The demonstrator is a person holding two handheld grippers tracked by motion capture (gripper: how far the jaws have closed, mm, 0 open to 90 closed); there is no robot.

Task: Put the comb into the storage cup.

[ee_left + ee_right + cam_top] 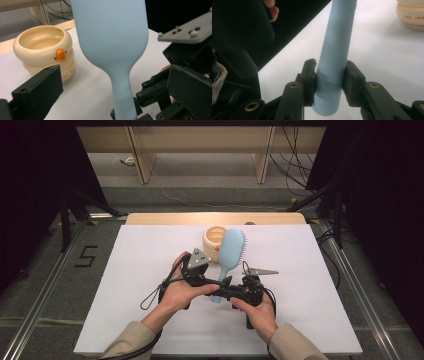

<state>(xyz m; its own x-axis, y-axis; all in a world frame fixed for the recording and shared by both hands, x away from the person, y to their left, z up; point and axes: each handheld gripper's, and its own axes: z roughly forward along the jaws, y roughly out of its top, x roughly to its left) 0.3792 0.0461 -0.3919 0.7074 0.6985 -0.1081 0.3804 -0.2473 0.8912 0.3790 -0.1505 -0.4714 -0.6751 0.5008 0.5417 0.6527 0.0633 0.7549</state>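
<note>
A light blue hairbrush [231,251] is lifted off the white table with its head pointing away from me. My right gripper [221,293] is shut on the handle near its end; in the right gripper view both pads [309,77] press on the blue handle [337,37]. My left gripper [216,281] stands open. In the left gripper view its jaws are spread wide on either side of the brush's neck [120,82] and do not touch it. The brush's smooth back [110,27] faces that camera.
A cream duck-faced cup [215,238] with an orange beak [60,54] stands upright just behind the brush, left of its head. The white board [150,310] has bare room on both sides. Wooden furniture legs and cables lie beyond the far edge.
</note>
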